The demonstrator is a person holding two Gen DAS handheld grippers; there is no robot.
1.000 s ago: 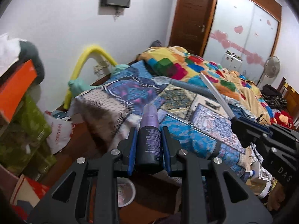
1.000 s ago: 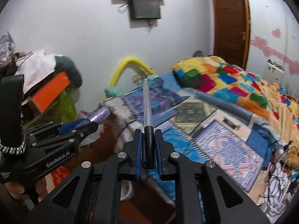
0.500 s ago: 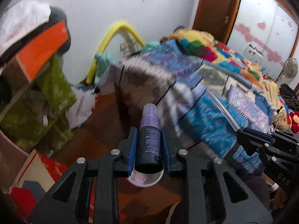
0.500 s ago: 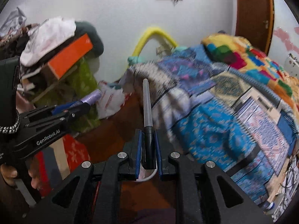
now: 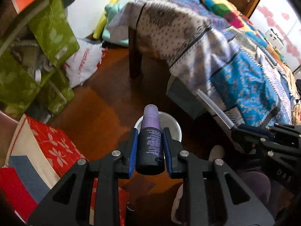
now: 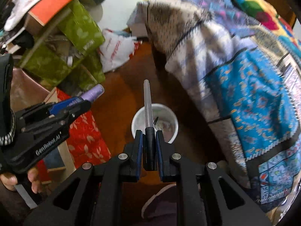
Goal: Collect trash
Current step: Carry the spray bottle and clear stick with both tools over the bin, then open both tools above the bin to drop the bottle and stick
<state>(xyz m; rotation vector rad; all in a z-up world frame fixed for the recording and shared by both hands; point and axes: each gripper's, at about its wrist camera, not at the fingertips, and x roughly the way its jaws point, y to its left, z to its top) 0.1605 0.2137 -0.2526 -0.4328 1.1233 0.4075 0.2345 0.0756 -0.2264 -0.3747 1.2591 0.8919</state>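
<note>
My left gripper point(image 5: 150, 131) is shut on a dark spray bottle point(image 5: 150, 148) with a purple cap. It hangs above a white trash bin point(image 5: 176, 130) on the wooden floor. My right gripper point(image 6: 149, 133) is shut on a pen point(image 6: 147, 105) with a clear barrel and black end, held over the same white bin point(image 6: 170, 121), which holds some scraps. The left gripper with its bottle point(image 6: 92, 93) shows at the left of the right wrist view. The right gripper with its pen point(image 5: 214, 107) shows at the right of the left wrist view.
A bed with a patterned quilt point(image 5: 235, 52) fills the right side. Green bags point(image 5: 50, 28), a white plastic bag point(image 5: 84, 62) and a red floral box point(image 5: 54, 146) crowd the left. A slippered foot point(image 6: 160, 203) stands near the bin.
Both grippers have tilted down from the bed toward the floor. The white bin has come into view under both, and the held bottle and pen stay gripped.
</note>
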